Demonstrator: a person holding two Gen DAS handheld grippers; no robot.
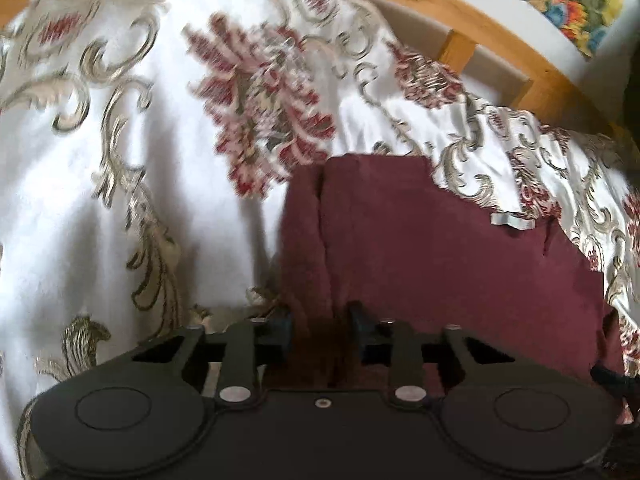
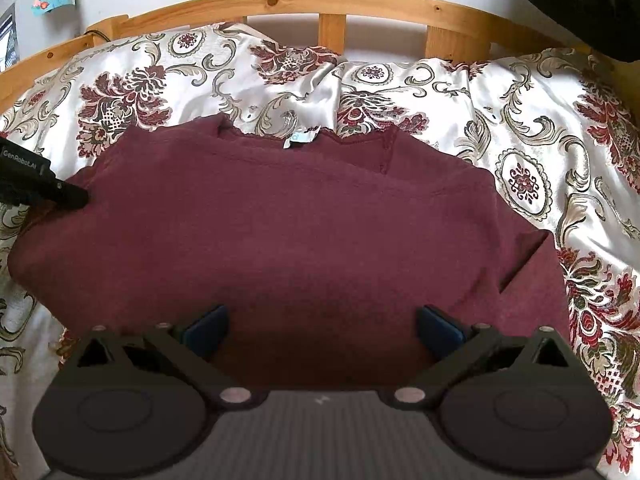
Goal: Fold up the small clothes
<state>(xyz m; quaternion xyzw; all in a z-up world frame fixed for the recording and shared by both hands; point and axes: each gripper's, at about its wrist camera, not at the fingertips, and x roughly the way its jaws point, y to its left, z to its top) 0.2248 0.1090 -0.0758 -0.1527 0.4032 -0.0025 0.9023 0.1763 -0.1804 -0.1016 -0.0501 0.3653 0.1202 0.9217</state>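
Left wrist view: left gripper (image 1: 320, 320) has its fingers pinched on a ridge at the edge of the maroon shirt (image 1: 420, 248), spread flat on the bed (image 1: 100, 200). Right gripper (image 2: 322, 330) hovers wide open, empty. Best lift slowly, keeping both layers caught.

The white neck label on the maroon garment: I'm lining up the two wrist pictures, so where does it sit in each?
Left wrist view: the white neck label lies right of centre, at the edge of the maroon garment.
Right wrist view: the label sits at top centre, on the garment's far edge.
Shared landmark: the wooden bed rail beyond the floral bedspread.
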